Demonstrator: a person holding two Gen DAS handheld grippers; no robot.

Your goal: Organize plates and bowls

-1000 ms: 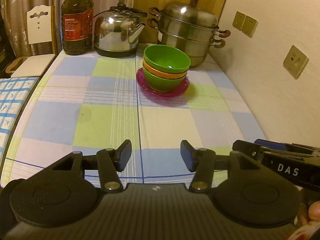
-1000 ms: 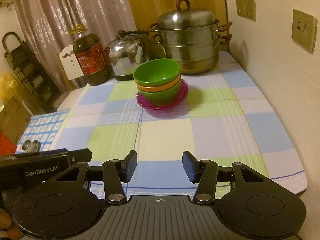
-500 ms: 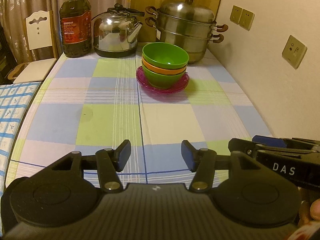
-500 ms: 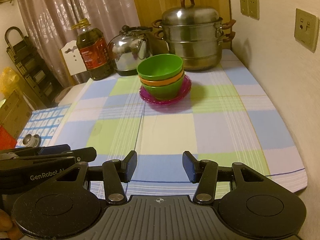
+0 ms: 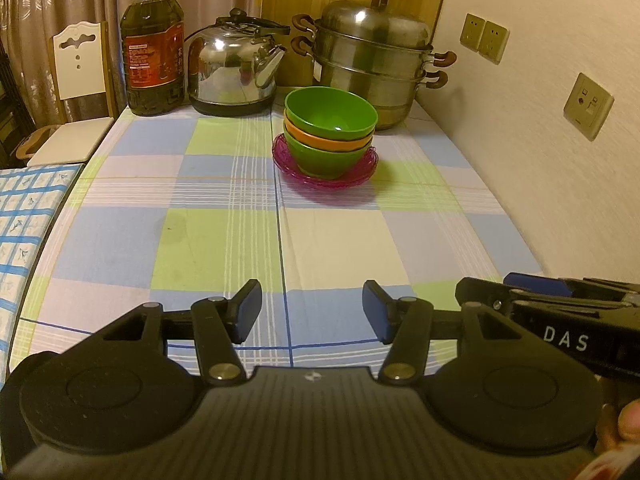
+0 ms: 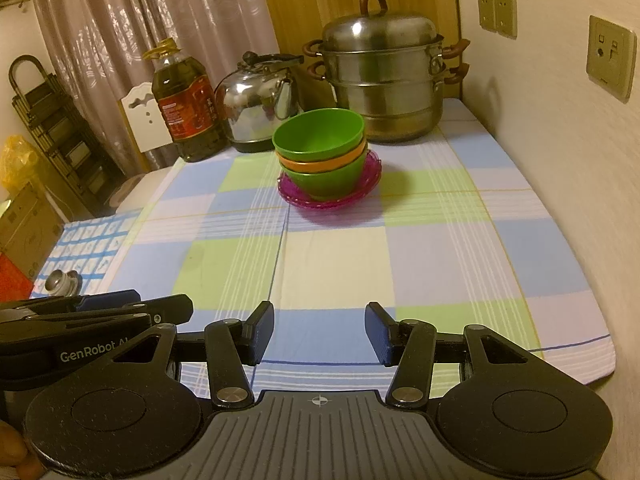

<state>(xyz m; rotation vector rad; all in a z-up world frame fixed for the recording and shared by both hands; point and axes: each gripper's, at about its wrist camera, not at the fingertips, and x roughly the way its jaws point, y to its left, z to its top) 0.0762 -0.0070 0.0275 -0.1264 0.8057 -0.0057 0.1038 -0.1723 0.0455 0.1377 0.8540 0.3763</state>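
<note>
**Bowls stacked on the pink plate**

Your left gripper [image 5: 312,312] and right gripper [image 6: 319,332] hang over the near edge of the table [image 5: 224,240]. Both have wide jaws and hold nothing. Far ahead, three bowls [image 5: 330,132] sit stacked on a pink plate [image 5: 320,178], near the big pot [image 5: 376,60] and kettle [image 5: 236,68].

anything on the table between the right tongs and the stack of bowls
Nothing: in the right wrist view, only bare checked tablecloth lies between the open right tongs and the bowl stack on its pink plate.
</note>
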